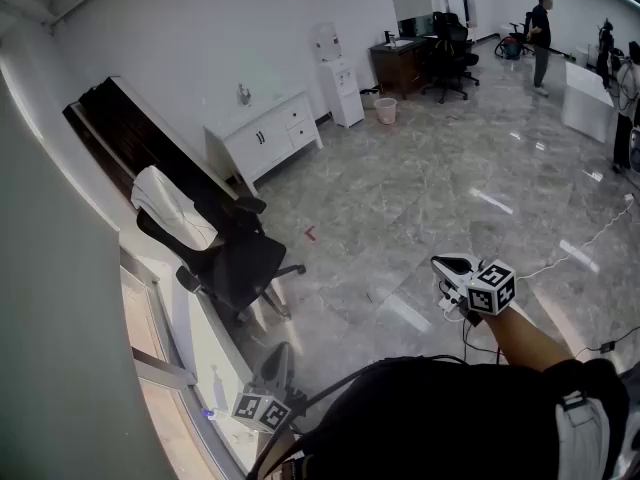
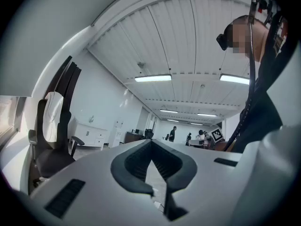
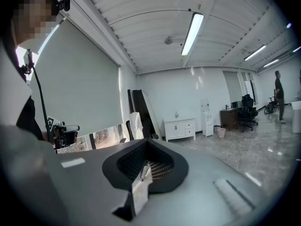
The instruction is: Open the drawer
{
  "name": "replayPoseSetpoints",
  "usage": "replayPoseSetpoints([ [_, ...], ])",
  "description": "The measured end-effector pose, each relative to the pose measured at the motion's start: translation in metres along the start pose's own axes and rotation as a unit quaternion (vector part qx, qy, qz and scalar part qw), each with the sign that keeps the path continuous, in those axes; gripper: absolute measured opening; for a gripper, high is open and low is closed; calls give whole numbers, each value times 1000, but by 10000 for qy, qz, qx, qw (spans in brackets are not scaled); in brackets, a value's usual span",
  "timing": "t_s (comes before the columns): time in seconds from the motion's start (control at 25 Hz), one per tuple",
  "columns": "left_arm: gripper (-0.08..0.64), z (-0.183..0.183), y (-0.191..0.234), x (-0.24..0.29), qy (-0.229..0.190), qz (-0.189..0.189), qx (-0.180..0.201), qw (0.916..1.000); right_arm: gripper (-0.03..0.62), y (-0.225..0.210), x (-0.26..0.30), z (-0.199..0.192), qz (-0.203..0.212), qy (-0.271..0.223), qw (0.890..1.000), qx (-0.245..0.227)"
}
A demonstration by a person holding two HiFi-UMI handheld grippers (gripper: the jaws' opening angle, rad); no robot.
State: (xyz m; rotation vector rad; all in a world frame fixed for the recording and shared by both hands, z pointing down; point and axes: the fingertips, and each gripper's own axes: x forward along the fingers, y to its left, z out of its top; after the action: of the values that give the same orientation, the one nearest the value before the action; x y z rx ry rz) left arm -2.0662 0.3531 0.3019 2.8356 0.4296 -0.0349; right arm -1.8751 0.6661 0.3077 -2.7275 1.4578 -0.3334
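A white low cabinet (image 1: 268, 135) with doors and small drawers (image 1: 298, 123) stands against the far wall, several steps from both grippers. It also shows small in the left gripper view (image 2: 91, 135) and in the right gripper view (image 3: 179, 129). My left gripper (image 1: 284, 349) is held low at the bottom left near the window, level, with its jaws shut on nothing (image 2: 151, 141). My right gripper (image 1: 438, 262) is stretched out over the floor at the lower right. Its jaws look shut and hold nothing (image 3: 147, 141). Neither gripper touches anything.
A black office chair (image 1: 228, 260) with a white garment (image 1: 168, 202) over its back stands between me and the cabinet. Dark boards (image 1: 135, 133) lean on the wall. Farther back are a water dispenser (image 1: 341, 90), a bin (image 1: 386, 110), a desk (image 1: 402, 62) and a person (image 1: 541, 30).
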Motion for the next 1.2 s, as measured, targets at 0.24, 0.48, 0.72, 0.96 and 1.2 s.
replayPoseSetpoints([
  [0.24,0,0,6,0,12,44,-45,10000,-9,-2,6,1,-7,10,10000,37],
  [0.48,0,-4,10,3,-26,46,-37,10000,-8,-5,12,-1,-28,2,10000,20],
  [0.72,0,-2,11,7,-36,55,-48,10000,-6,-9,15,6,-49,-105,9999,57],
  [0.96,0,-6,11,9,-43,25,-45,10000,-6,-11,14,1,-36,-129,9999,62],
  [1.2,0,-11,5,18,4,-23,-41,10000,-6,-19,10,-6,-27,-113,9999,90],
])
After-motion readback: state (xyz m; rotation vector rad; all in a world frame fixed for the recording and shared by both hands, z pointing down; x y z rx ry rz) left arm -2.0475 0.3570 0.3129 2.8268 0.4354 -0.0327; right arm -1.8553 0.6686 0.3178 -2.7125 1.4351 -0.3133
